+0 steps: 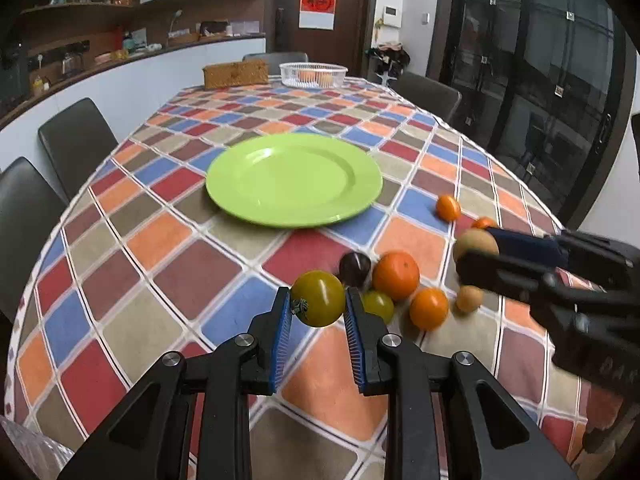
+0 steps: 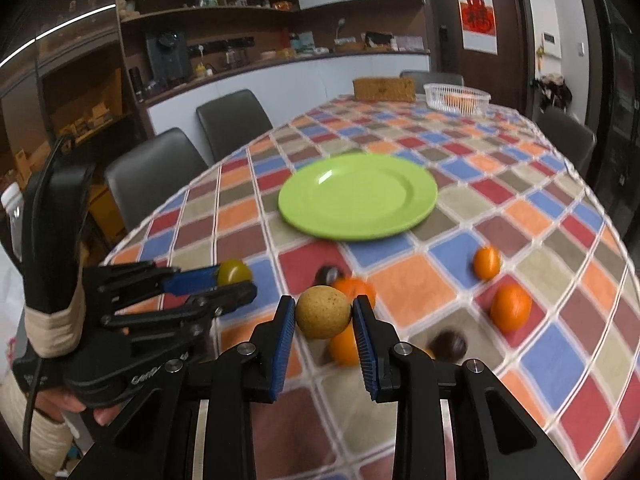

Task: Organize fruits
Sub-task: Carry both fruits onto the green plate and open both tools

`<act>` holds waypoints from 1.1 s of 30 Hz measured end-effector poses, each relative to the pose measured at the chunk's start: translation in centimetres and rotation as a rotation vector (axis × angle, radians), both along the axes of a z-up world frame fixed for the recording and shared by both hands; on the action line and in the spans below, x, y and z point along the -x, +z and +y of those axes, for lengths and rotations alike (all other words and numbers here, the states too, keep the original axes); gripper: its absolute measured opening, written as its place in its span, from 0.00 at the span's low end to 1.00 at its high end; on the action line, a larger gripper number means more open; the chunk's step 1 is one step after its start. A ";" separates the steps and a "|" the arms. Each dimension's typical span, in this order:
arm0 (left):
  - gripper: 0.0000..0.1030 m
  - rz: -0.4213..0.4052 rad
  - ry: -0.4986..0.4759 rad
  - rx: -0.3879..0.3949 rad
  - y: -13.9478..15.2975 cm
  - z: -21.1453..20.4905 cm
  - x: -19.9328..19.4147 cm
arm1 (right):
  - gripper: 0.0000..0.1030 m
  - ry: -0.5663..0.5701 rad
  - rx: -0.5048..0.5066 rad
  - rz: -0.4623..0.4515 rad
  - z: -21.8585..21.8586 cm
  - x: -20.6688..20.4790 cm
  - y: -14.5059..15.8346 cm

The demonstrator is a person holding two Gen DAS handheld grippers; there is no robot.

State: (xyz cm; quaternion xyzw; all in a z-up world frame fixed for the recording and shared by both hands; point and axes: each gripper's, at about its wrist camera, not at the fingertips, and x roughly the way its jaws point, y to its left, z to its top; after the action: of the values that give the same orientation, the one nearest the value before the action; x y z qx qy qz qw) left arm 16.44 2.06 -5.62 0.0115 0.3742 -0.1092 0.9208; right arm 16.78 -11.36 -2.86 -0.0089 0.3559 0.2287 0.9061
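The left tongs (image 1: 318, 300) squeeze a green tomato (image 1: 318, 298) and the right tongs (image 2: 323, 312) squeeze a tan ball fruit (image 2: 323, 312) above the bench (image 1: 160, 248).

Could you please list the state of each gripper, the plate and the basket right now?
left gripper: shut on a yellow-green tomato.
right gripper: shut on a tan round fruit.
green plate: bare, on the tablecloth.
white basket: holds orange fruit.
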 end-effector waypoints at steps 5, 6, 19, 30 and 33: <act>0.26 -0.024 0.018 -0.004 1.4 0.3 -1.7 | 0.30 0.018 0.016 -0.044 0.4 -2.3 1.6; 0.26 -0.027 0.024 -0.004 1.6 0.4 -2.3 | 0.30 0.029 0.022 -0.049 0.7 -3.0 2.0; 0.25 -0.010 0.060 -0.003 0.8 1.4 -8.6 | 0.30 0.074 0.012 0.031 2.7 -10.8 1.7; 0.25 0.077 0.032 -0.005 -2.2 1.4 -13.7 | 0.30 0.048 0.067 0.195 3.0 -16.6 -2.2; 0.26 0.097 0.022 0.004 -2.8 1.3 -14.3 | 0.30 0.040 0.069 0.214 2.8 -17.2 -2.9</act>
State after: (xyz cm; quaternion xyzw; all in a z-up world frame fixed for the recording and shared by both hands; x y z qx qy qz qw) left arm 30.76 3.36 -8.37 0.0001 0.4184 -0.1002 0.9027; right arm 33.93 -8.56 -5.76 -0.0225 0.4579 0.2342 0.8573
